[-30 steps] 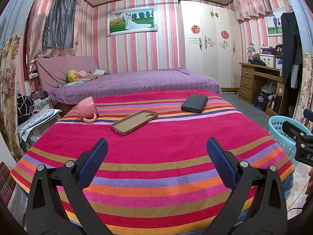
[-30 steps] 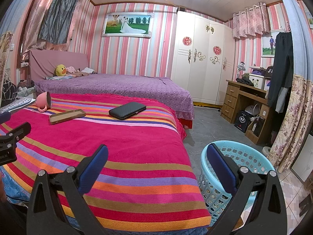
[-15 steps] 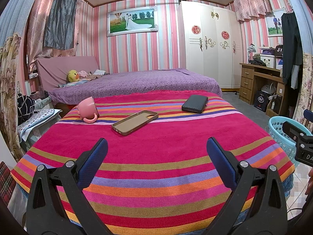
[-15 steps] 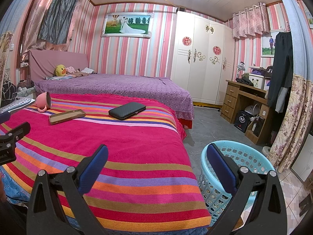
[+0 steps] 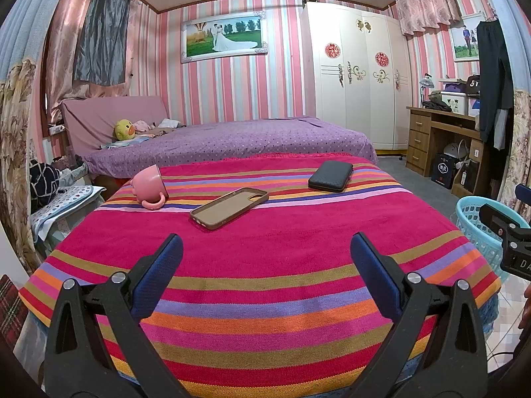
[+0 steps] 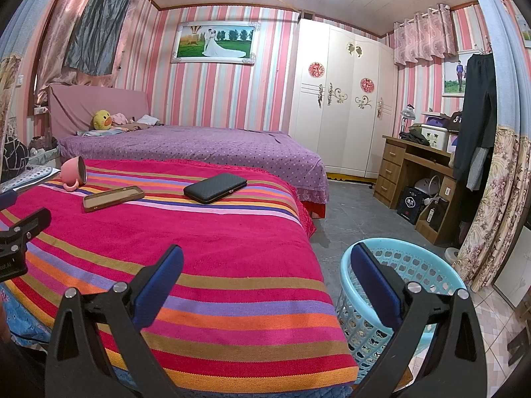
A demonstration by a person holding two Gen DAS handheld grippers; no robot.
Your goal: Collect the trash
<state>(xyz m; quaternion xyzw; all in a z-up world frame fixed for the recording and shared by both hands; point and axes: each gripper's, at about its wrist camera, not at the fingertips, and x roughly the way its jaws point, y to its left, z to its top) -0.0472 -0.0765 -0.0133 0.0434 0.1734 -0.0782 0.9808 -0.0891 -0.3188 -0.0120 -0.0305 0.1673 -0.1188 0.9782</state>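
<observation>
While I am holding both grippers wide and empty, phone case (image 5: 229, 208) is lying centre frame ahead of left gripper (image 5: 266, 267), long axis slanting upper right; right gripper (image 6: 266, 268) is hovering nearer basket (image 6: 403, 285).

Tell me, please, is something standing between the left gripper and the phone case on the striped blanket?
Nothing visible does. The left gripper is open, and only bare striped blanket lies between it and the phone case. The pink mug and black wallet lie off to either side.
</observation>
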